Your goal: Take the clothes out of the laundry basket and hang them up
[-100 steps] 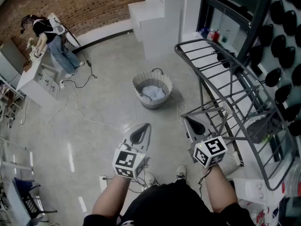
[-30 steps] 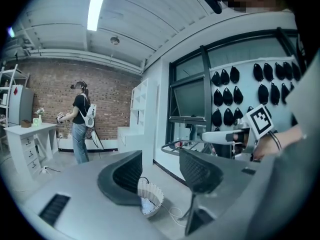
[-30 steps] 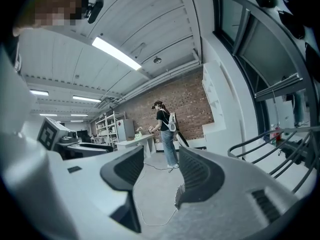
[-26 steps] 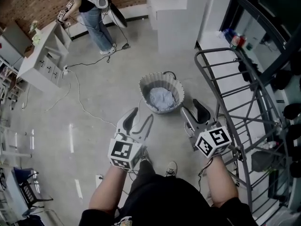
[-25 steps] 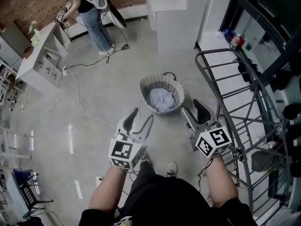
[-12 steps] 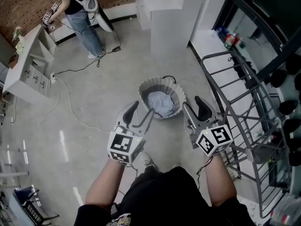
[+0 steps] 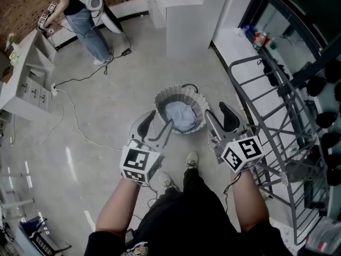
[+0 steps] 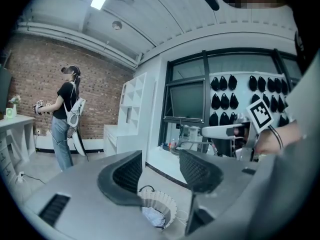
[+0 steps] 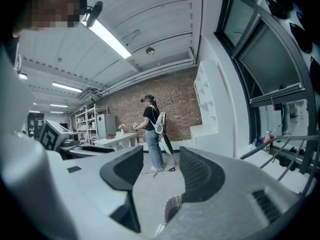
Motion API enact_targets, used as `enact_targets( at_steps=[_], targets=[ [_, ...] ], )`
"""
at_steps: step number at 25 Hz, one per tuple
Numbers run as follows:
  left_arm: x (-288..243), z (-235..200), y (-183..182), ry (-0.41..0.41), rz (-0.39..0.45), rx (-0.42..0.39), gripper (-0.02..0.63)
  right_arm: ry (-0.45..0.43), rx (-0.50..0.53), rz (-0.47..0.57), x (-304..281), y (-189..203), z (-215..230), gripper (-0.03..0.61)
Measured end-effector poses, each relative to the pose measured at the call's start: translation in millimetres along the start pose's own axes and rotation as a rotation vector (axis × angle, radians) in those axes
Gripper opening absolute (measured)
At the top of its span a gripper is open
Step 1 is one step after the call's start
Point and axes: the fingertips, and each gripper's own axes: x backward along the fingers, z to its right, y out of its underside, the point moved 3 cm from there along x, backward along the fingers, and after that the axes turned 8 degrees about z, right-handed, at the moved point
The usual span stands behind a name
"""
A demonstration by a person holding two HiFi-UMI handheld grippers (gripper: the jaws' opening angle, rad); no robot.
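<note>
So far nothing of the job is done, as far as these views show. The laundry basket (image 7: pixel 162 101) stands on the grey floor (image 7: pixel 106 121), just beside the near foot of the drying rack (image 7: pixel 277 111), and the clothes (image 7: pixel 180 116) lie bunched inside it as a pale blue heap. No garment that I can make out hangs on the rack's bars.

The left gripper (image 7: pixel 160 119) hovers above the basket's left rim with its jaws spread and nothing between them; its own view looks down past the pads to the basket and the heap below. The right gripper (image 7: pixel 217 114) is held over the gap between basket and rack, jaws likewise parted and empty, with only the room beyond showing through them. Neither touches the basket or the cloth.

Everything is left to do, I judge: reach down into the basket, pinch a piece, lift it clear and drape it over a bar.

Across the floor another person (image 7: pixel 85 9) stands at a white desk (image 7: pixel 26 79), well apart from all this.
</note>
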Motion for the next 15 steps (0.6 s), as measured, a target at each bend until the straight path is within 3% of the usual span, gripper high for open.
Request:
enact_targets(
  at_steps=[15],
  targets=[
    [-116.4,-8.4,29.2,-0.09,-0.077,0.019,0.212,-0.09,-0.12,-0.063,-78.0,46.0,115.0,0.238]
  ],
)
